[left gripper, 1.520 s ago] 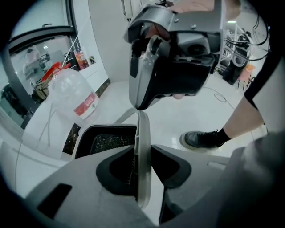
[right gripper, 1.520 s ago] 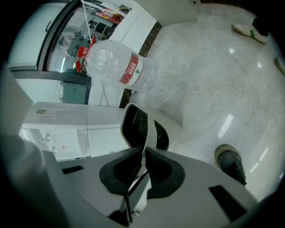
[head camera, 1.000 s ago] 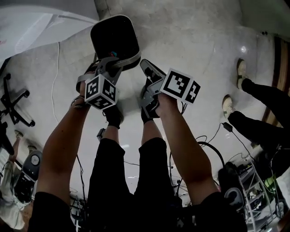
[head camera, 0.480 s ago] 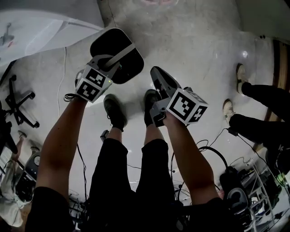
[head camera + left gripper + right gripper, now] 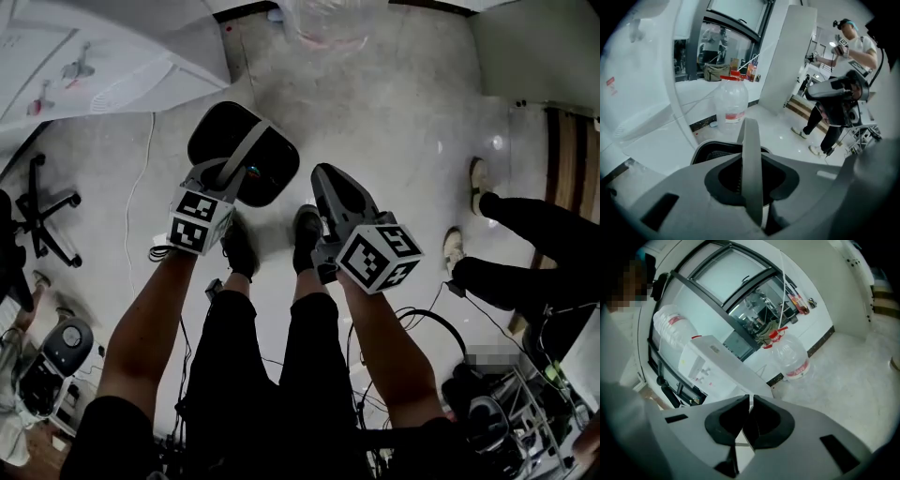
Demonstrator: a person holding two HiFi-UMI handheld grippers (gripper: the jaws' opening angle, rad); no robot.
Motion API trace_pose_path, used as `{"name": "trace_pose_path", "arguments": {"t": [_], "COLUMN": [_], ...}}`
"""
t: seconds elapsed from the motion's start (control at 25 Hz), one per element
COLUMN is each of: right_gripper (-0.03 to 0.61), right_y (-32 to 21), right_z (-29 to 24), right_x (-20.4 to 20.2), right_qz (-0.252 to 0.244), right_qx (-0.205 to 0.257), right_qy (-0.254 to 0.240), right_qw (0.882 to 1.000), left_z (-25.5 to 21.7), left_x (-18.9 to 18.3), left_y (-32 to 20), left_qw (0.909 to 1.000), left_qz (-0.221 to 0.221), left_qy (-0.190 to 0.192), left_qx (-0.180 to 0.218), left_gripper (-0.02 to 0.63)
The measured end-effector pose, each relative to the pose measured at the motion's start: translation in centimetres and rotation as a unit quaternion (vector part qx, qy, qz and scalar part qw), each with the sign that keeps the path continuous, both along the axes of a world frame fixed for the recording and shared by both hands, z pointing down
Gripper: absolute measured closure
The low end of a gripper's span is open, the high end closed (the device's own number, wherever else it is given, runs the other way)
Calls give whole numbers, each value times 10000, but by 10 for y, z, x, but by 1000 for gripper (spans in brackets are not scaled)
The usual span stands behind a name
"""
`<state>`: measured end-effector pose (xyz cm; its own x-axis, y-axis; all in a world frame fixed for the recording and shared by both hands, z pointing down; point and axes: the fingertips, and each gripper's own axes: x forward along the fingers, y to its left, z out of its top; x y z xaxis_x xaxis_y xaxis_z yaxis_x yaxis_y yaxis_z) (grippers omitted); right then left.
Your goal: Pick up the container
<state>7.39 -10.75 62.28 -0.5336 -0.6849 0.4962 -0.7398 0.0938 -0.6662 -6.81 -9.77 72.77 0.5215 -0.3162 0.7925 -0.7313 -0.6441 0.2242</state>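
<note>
- left claw (image 5: pixel 751 182): pinched on the grey bail handle (image 5: pixel 751 150) of the container (image 5: pixel 240 141). The strap runs straight up between the jaws.
- container: a black tub with a grey rim, hanging under the left claw. It looks clear of the floor (image 5: pixel 403 112), just ahead of the person's shoes (image 5: pixel 239 248).
- right claw (image 5: pixel 750 414): jaws pressed together with nothing between them. In the head view it sits beside the tub, not touching it.
- risk 1: the only hold is one narrow pinch on a smooth strap. If the squeeze eases or the claw tilts, my guess is the strap slides through and the tub drops.
- risk 2: the tub pivots freely on the bail, so a quick move could swing it into the right claw or the legs.
- left gripper view only: the strap seated in the jaws and the tub's dark ribbed inside.
- head view only: the full tub outline and the spacing of both claws.
- right gripper view: no container at all, just a water bottle (image 5: pixel 790 357) on the floor.
</note>
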Motion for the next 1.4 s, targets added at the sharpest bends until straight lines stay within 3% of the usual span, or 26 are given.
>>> {"name": "trace_pose_path", "arguments": {"t": [0.28, 0.48, 0.84, 1.08, 1.4], "right_gripper": [549, 551, 552, 561, 561], "right_y": [11, 17, 9, 12, 10], "right_z": [-67, -109, -203, -262, -350], "right_x": [-18, -19, -23, -23, -15], "right_qz": [-548, -481, -624, -840, -929], "right_qx": [258, 738, 1197, 1365, 1835], "right_qy": [166, 569, 545, 628, 693], "right_qw": [9980, 9945, 9893, 9851, 9762], "left_z": [-66, -122, -227, -297, -395], "left_x": [-19, -38, -59, -67, -67], "left_y": [11, 21, 38, 51, 61], "left_qw": [9949, 9916, 9820, 9776, 9793], "left_qz": [-975, -1257, -1829, -2007, -1812], "left_qy": [233, 304, 451, 576, 628], "left_qx": [-98, 10, 123, 266, 656], "left_gripper": [541, 540, 540, 540, 540]}}
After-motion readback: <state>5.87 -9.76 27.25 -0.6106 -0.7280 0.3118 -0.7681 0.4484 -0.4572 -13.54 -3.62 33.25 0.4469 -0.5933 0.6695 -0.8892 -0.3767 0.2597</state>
